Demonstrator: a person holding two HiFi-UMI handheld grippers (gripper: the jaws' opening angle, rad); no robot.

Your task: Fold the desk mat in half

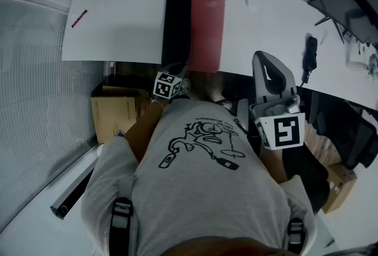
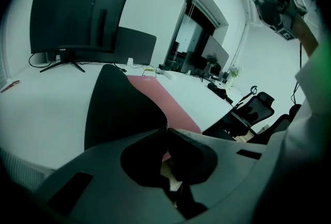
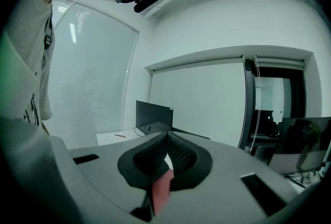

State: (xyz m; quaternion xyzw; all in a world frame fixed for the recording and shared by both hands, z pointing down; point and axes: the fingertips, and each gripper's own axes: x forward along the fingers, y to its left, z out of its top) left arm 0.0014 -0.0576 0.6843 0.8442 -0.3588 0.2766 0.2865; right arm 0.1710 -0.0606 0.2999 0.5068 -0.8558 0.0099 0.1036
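Desk mat (image 1: 207, 30): lies on the white desk (image 1: 118, 24), red face up. Its left part is turned over, black underside showing, and stands raised along the red part.
Left gripper (image 2: 166, 130): jaws clenched on the near edge of the black flap, at the desk's front edge.
Right gripper (image 3: 166, 136): jaws pressed together on nothing, held raised to the right, well apart from the mat.
Monitor (image 2: 77, 16): stands at the desk's far side.
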